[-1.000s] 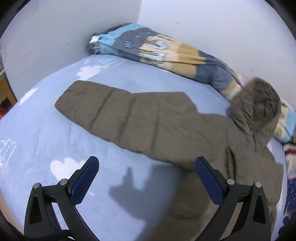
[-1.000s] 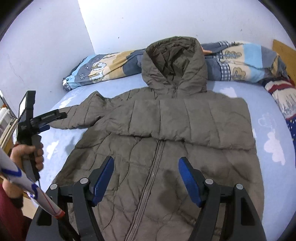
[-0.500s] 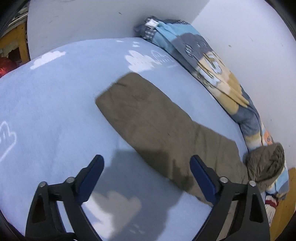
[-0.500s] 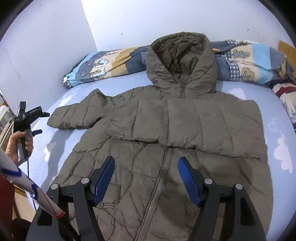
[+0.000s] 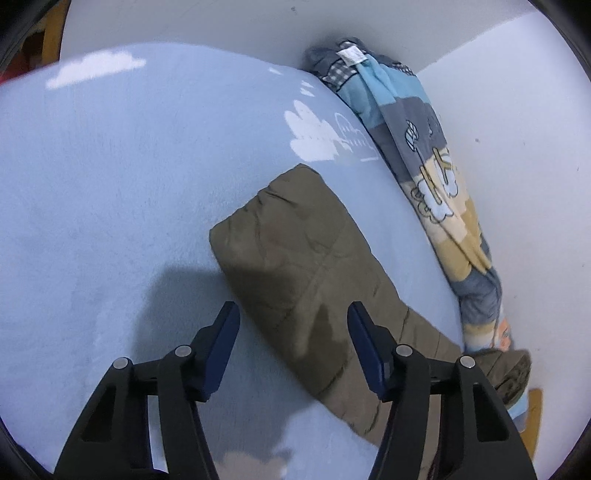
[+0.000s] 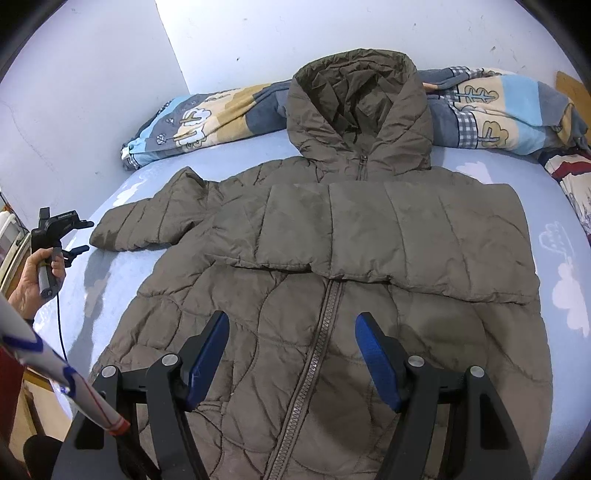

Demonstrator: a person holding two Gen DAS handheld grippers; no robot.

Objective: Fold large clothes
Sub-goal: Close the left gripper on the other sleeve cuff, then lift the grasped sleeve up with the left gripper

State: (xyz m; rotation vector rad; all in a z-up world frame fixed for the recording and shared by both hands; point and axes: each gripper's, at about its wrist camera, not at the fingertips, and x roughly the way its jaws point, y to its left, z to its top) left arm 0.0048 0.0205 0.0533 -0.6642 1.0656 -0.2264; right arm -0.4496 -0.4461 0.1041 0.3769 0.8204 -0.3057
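Left gripper (image 5: 293,314) over jacket sleeve (image 5: 295,258)

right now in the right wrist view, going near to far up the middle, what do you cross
right claw → coat's zipper → sleeve folded across the chest → hood → white wall

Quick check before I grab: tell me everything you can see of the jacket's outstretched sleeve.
The sleeve is olive-brown quilted puffer fabric, stitched in panels, lying flat on the light blue bedsheet and reaching out sideways from the jacket. Its cuff end is rounded and slightly wrinkled. The left gripper hovers over it, jaws just narrowing, not touching.
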